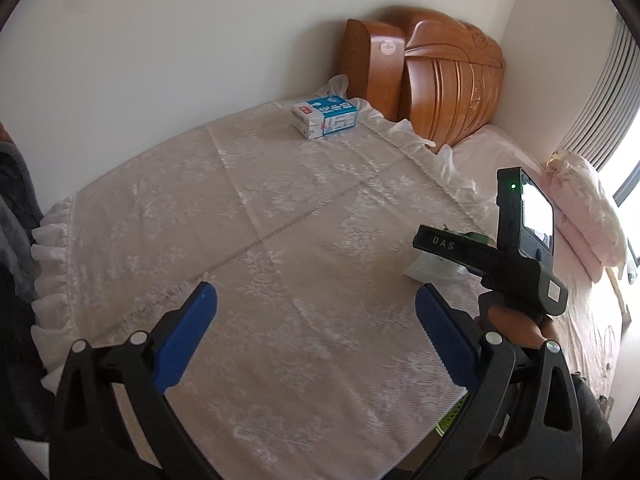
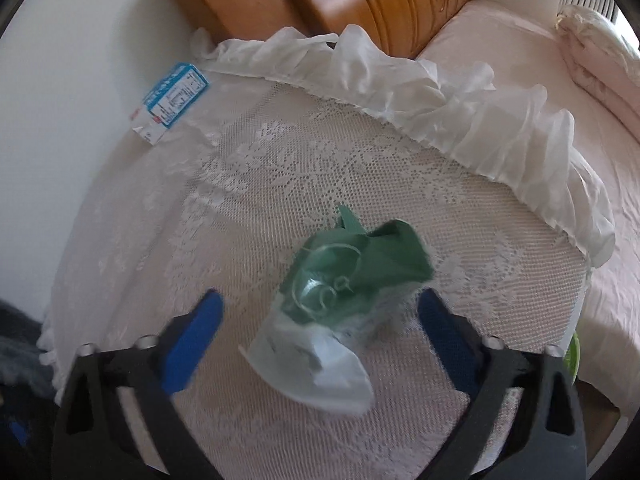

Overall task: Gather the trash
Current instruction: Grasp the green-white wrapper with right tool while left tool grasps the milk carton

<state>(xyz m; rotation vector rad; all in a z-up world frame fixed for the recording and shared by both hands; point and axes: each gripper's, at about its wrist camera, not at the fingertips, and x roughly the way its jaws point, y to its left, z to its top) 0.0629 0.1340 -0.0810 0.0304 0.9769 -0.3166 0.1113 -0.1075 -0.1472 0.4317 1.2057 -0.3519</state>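
A crumpled green and white wrapper (image 2: 340, 292) lies on the lace-covered table (image 2: 200, 220). My right gripper (image 2: 320, 320) is open, its blue pads either side of the wrapper, not touching it. In the left wrist view the wrapper (image 1: 436, 268) is mostly hidden behind the right gripper's body (image 1: 516, 236). A blue and white carton (image 1: 326, 116) lies on its side at the table's far edge; it also shows in the right wrist view (image 2: 172, 100). My left gripper (image 1: 316, 316) is open and empty above the table's middle.
A wooden headboard (image 1: 444, 80) and a bed with pink sheets (image 1: 588, 300) and a folded pink quilt (image 1: 588, 212) stand right of the table. A white wall (image 1: 180, 40) runs behind. Dark cloth (image 1: 16, 220) hangs at the left edge.
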